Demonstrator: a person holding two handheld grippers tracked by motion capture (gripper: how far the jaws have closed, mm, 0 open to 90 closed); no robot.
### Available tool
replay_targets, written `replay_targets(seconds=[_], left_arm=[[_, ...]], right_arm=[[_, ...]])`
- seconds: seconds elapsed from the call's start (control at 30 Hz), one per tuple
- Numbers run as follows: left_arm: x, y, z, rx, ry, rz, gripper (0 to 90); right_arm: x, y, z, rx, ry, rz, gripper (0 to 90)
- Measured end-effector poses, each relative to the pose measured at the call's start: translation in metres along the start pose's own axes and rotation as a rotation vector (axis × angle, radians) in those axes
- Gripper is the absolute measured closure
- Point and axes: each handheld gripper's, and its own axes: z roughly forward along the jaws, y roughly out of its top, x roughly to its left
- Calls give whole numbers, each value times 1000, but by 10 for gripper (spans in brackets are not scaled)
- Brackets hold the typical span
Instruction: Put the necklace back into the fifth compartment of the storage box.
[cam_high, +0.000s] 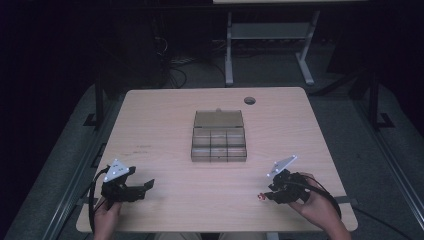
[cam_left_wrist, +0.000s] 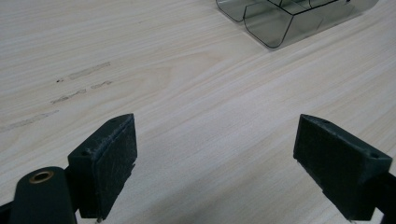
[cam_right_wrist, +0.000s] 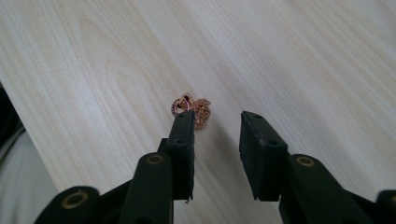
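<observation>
A pale wooden counter (cam_high: 165, 110) carries a clear plastic box (cam_high: 219, 141) near its middle, lid folded back flat on the far side and the base split into small compartments. The left claw (cam_high: 148, 185) sits low over the near left part of the counter, held by a hand (cam_high: 106, 216); in the left gripper view its two jaws stand wide apart with bare wood between them and a corner of the box (cam_left_wrist: 280, 21) at the top edge. The right claw (cam_high: 263, 196), held by the other hand (cam_high: 320, 207), is near the right front edge. Its jaws are parted with a gap between them, gripping nothing. A small rose-gold trinket (cam_right_wrist: 192, 110), a ring shape with a tangled bit beside it, lies on the wood just beyond the tip of one jaw, well apart from the box
</observation>
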Motion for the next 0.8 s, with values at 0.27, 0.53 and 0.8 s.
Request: replay_targets(seconds=[0.27, 0.53, 0.8], left_arm=[[0, 0, 0, -2, -1, 2, 131], [0, 0, 0, -2, -1, 4, 131], [1, 0, 0, 1, -3, 1, 131]], right_arm=[[1, 8, 10, 43, 6, -11, 702], [4, 15, 17, 69, 8, -29, 726], [8, 20, 22, 92, -5, -42, 753]])
